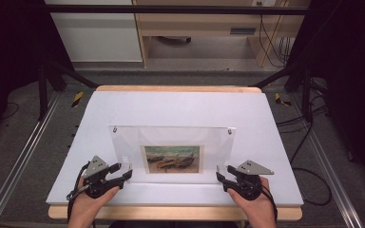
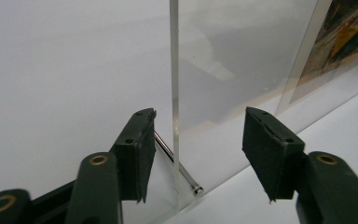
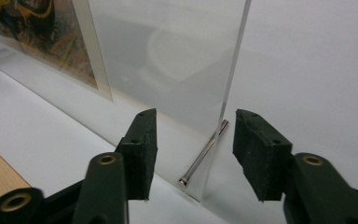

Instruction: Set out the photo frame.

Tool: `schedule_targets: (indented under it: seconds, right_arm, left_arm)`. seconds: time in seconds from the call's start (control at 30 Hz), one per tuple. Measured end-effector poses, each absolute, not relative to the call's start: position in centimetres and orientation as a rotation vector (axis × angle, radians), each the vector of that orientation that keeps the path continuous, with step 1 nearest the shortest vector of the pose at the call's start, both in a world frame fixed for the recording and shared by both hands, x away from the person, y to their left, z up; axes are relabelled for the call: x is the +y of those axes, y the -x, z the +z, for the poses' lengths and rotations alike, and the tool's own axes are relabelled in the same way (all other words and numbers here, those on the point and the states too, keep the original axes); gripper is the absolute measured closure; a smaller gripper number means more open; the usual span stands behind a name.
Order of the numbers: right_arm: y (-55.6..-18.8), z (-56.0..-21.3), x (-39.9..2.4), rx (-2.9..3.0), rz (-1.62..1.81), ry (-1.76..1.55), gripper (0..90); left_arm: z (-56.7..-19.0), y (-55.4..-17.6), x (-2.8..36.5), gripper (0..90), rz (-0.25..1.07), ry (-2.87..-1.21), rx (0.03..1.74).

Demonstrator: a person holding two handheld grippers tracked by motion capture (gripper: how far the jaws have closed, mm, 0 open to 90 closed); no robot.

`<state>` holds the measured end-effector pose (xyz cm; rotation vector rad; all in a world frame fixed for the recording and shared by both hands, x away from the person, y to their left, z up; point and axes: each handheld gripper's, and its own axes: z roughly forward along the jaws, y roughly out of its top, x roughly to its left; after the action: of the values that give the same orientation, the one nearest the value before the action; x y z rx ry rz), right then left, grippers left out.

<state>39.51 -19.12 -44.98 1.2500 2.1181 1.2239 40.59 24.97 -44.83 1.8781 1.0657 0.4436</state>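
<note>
A clear acrylic picture frame (image 1: 171, 137) stands upright on the white tabletop (image 1: 180, 102), holding a small print of boats (image 1: 172, 158). My left gripper (image 1: 125, 172) is at its lower left corner and my right gripper (image 1: 221, 176) at its lower right corner. In the left gripper view the jaws (image 2: 198, 140) stand open astride the frame's edge (image 2: 175, 70), with gaps on both sides and a metal pin (image 2: 177, 163) at the base. In the right gripper view the open jaws (image 3: 193, 140) straddle the other edge (image 3: 235, 70) and its pin (image 3: 203, 156), pads off the acrylic.
The wooden table edge (image 1: 171, 212) runs along the front under my hands. Aluminium rails (image 1: 24, 156) flank the table and black posts (image 1: 43, 80) stand at its far corners. A wooden cabinet (image 1: 199, 33) and cables (image 1: 309, 142) lie beyond and to the right.
</note>
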Motion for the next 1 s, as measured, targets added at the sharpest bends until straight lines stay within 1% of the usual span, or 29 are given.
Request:
schedule_targets:
  seconds: [0.13,0.23,0.43,0.63,0.83,1.0]
  right_arm:
    - [-39.56,-44.92,-18.99,2.103,1.221,-1.238,40.1]
    - [-39.63,-44.84,-18.86,2.091,1.211,-1.229,30.3]
    - [-39.76,-44.82,-18.77,2.065,1.214,-1.206,18.5]
    - [-39.73,-44.63,-18.64,2.039,1.232,-1.171,13.4]
    - [-39.72,-44.49,-18.59,2.020,1.241,-1.150,10.1]
    - [-39.62,-44.38,-18.60,2.009,1.248,-1.146,8.7]
  left_arm:
    - [-44.77,-40.66,24.87,33.5,0.443,-1.870,1.065]
    - [-44.74,-40.68,24.79,27.3,0.447,-1.867,1.062]
    - [-44.80,-40.74,24.51,18.3,0.457,-1.867,1.048]
    - [-44.83,-40.84,24.29,8.4,0.482,-1.869,1.043]
    - [-44.63,-40.77,24.49,4.9,0.497,-1.852,1.023]
    - [-44.55,-40.72,24.52,3.9,0.520,-1.842,1.017]
